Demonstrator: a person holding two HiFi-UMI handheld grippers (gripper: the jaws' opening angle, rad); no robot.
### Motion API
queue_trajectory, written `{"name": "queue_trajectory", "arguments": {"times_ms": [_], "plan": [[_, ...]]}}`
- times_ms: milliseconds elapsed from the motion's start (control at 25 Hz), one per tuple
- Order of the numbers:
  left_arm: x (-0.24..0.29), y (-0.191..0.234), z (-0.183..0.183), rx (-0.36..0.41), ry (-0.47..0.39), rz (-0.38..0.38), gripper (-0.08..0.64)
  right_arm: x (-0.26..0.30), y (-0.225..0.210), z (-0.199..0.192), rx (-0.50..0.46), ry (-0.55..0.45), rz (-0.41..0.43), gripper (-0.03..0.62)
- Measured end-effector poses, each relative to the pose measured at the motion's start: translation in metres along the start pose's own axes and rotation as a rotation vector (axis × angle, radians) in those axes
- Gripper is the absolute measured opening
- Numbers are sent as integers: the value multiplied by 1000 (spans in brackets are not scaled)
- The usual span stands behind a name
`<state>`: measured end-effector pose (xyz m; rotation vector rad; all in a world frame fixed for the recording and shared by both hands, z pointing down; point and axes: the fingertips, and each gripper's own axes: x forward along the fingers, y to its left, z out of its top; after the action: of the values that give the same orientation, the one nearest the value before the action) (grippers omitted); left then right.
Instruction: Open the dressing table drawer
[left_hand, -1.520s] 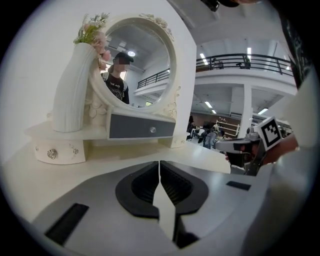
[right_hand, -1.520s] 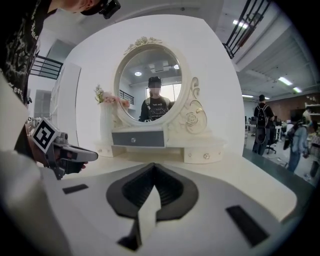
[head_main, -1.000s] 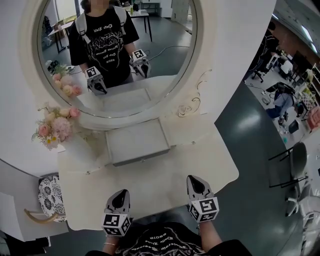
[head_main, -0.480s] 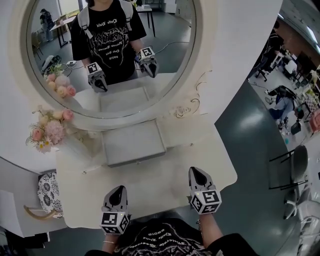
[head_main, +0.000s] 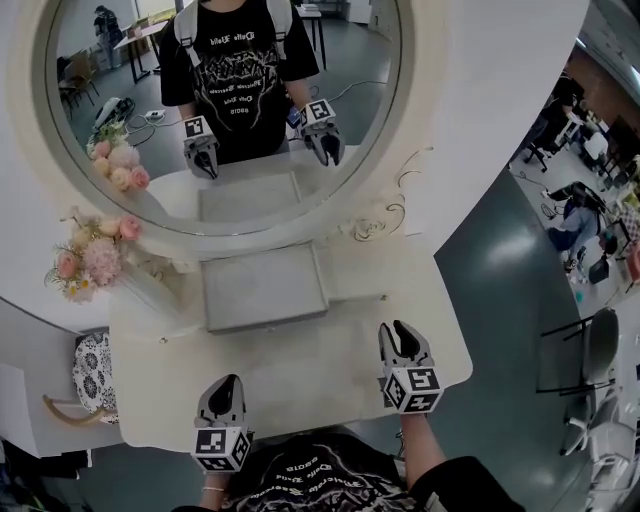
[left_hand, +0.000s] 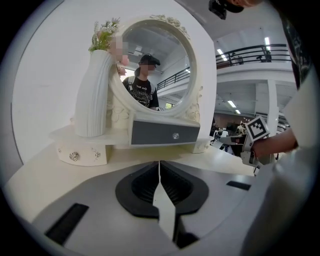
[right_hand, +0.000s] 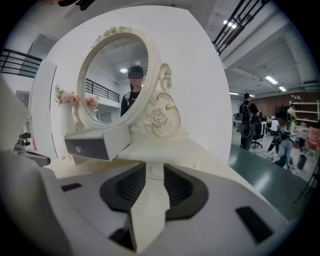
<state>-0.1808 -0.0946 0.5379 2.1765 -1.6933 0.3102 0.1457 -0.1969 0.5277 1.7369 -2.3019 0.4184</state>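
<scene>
Head view: the drawer (head_main: 263, 287) sits at the back of the table (head_main: 330, 375), below the mirror (head_main: 250, 110). Only its grey top shows; its front is hidden. The left gripper (head_main: 226, 384) and right gripper (head_main: 394, 330) are over the table's front edge, well apart from the drawer.

Left gripper view: the fingers are clenched together with nothing held. The drawer's grey front and knob (left_hand: 175, 135) show, flush in the cream housing.

Right gripper view: the fingers are released and have just been opening, with nothing between them. The drawer appears obliquely at left, its knob indistinct.
</scene>
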Motion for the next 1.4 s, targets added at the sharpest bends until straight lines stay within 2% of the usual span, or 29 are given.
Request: {"name": "queue_trajectory", "arguments": {"times_ms": [120,400,600,1120,1400], "plan": [[-4,3,-3,-4,7,33,21,9,-10,1,8,15,1,153],[-5,8,3,-5,-5,81,21,35,-23,-2,-19,50,3,153],[-7,9,-4,5,19,101,21,48,-26,-12,-31,99,6,155],[-10,24,-3,-18,17,164,21,79,-37,-28,-31,171,-10,160],[-7,22,-5,0,34,165,21,86,-41,-35,-26,195,-19,158]]}}
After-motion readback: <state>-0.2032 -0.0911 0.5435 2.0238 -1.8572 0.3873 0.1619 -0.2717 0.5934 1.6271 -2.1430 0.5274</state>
